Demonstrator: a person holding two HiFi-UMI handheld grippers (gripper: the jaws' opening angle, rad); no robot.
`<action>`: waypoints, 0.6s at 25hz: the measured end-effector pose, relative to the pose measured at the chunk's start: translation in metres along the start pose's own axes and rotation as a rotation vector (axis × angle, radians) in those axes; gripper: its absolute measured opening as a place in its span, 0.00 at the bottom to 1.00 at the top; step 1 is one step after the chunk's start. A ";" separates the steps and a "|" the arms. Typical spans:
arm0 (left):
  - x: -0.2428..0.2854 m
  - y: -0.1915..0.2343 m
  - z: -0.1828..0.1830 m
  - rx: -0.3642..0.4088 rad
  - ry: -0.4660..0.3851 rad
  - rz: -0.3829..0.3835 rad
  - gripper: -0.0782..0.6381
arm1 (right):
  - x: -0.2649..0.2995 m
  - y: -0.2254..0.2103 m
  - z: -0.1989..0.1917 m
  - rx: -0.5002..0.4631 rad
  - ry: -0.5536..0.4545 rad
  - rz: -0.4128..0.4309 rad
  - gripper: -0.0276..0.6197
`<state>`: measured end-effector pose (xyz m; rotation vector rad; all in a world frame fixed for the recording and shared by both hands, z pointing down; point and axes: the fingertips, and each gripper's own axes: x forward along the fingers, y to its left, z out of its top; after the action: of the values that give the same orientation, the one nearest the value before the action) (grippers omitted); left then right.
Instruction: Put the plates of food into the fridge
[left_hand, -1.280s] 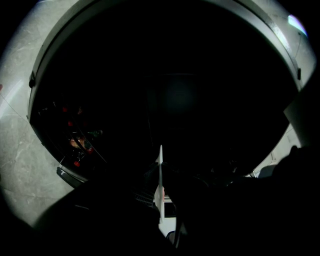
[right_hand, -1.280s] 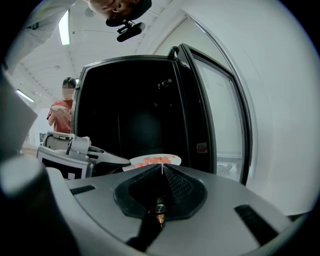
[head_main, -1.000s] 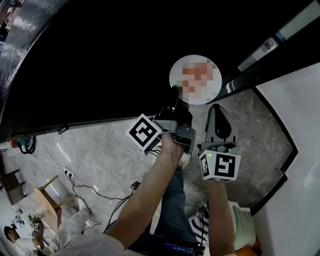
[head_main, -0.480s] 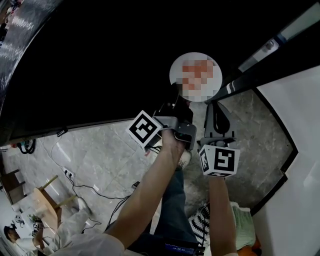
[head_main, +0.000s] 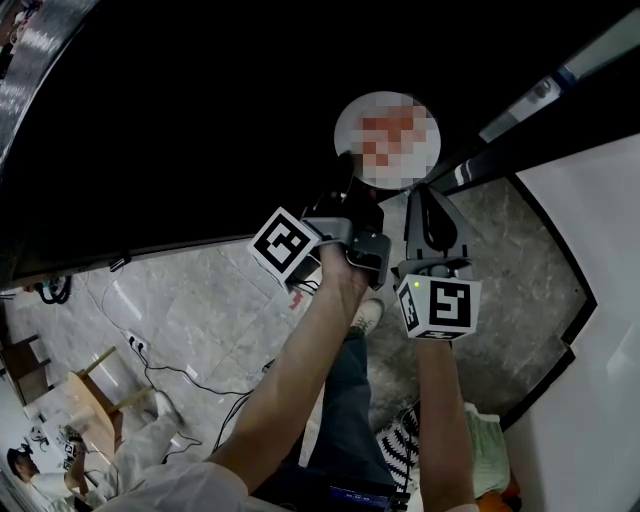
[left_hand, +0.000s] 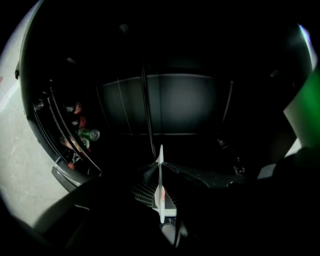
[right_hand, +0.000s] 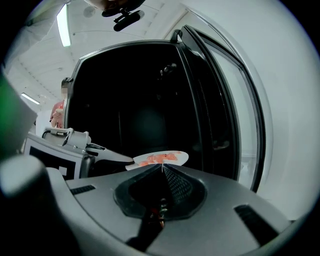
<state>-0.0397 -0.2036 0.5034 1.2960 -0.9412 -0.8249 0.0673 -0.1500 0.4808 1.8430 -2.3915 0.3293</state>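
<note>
Round white plate of reddish food (right_hand: 159, 158): rim clamped by left hand-held gripper (left_hand: 160, 167), level, probably for entering dark open fridge (right_hand: 135, 110). Right hand-held gripper (right_hand: 161, 167): closed, empty.

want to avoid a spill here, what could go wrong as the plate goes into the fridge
1. The left gripper holds the plate by its rim alone; it could tilt or slip and spill the food.
2. The fridge is dark inside, so the plate may hit something unseen.
3. The right gripper, jaws shut and empty, sits close by and could bump it.
</note>
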 end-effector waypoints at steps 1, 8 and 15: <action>-0.002 -0.001 -0.001 0.004 0.001 0.000 0.14 | -0.001 0.001 0.001 0.000 -0.003 0.003 0.06; 0.006 0.000 0.001 -0.004 -0.010 0.001 0.14 | 0.005 0.002 -0.003 -0.007 0.007 0.015 0.06; 0.005 0.001 0.003 -0.008 -0.021 -0.008 0.14 | 0.004 0.006 -0.002 -0.076 0.010 0.061 0.06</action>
<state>-0.0401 -0.2089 0.5048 1.2872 -0.9491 -0.8490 0.0600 -0.1520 0.4833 1.7360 -2.4215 0.2485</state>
